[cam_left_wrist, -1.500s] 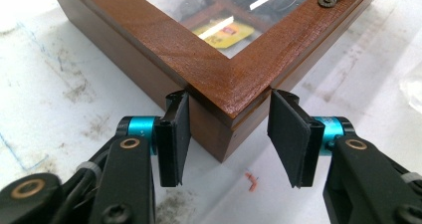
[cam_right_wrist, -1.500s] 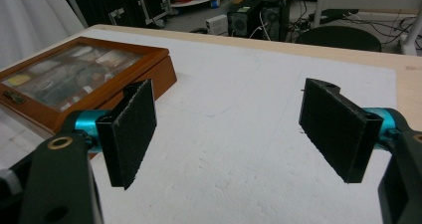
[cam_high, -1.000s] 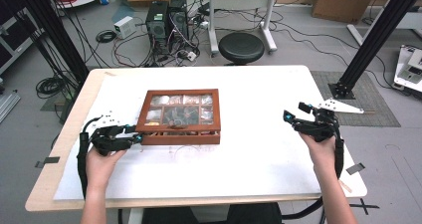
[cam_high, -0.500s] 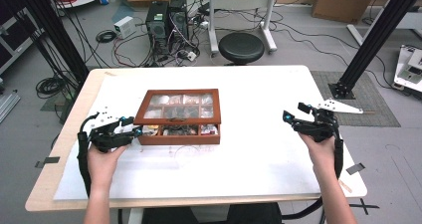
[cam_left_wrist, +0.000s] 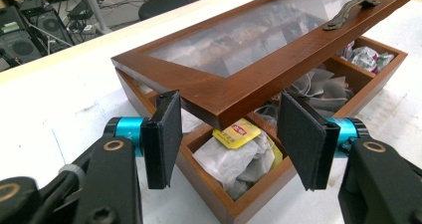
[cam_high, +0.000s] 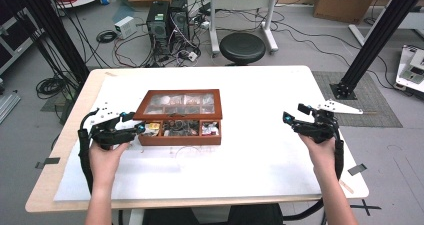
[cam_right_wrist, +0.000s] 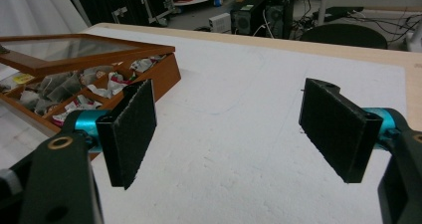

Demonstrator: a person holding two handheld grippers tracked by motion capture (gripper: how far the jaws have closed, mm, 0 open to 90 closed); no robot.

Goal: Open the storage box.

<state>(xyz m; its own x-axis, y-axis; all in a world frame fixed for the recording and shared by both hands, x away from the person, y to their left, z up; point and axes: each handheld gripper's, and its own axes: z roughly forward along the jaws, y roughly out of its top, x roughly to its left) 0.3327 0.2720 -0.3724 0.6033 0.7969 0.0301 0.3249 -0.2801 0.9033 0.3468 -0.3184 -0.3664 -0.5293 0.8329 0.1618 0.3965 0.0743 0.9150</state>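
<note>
A brown wooden tea box (cam_high: 180, 140) (cam_left_wrist: 249, 211) stands left of the table's middle, with several compartments of tea bags (cam_left_wrist: 234, 157). Its glass-paned lid (cam_high: 182, 102) (cam_left_wrist: 259, 59) is tilted part way up, hinged at the far side. My left gripper (cam_high: 139, 128) (cam_left_wrist: 231, 137) is at the lid's front left corner. Its jaws have just been opening, and the corner lies between the pads with a gap on the right side. My right gripper (cam_high: 292, 114) (cam_right_wrist: 234, 129) hovers open over bare table at the right, with nothing between its pads.
A white sheet (cam_high: 250, 155) covers most of the table. Behind the table stand a black stool (cam_high: 242, 47) and computer towers (cam_high: 167, 20) among cables. A black frame post (cam_high: 380, 35) rises at the back right.
The lid has risen from nearly shut to part open, so the front row of tea bags shows. My left gripper rose a little and its jaws parted. The right gripper stayed put.
</note>
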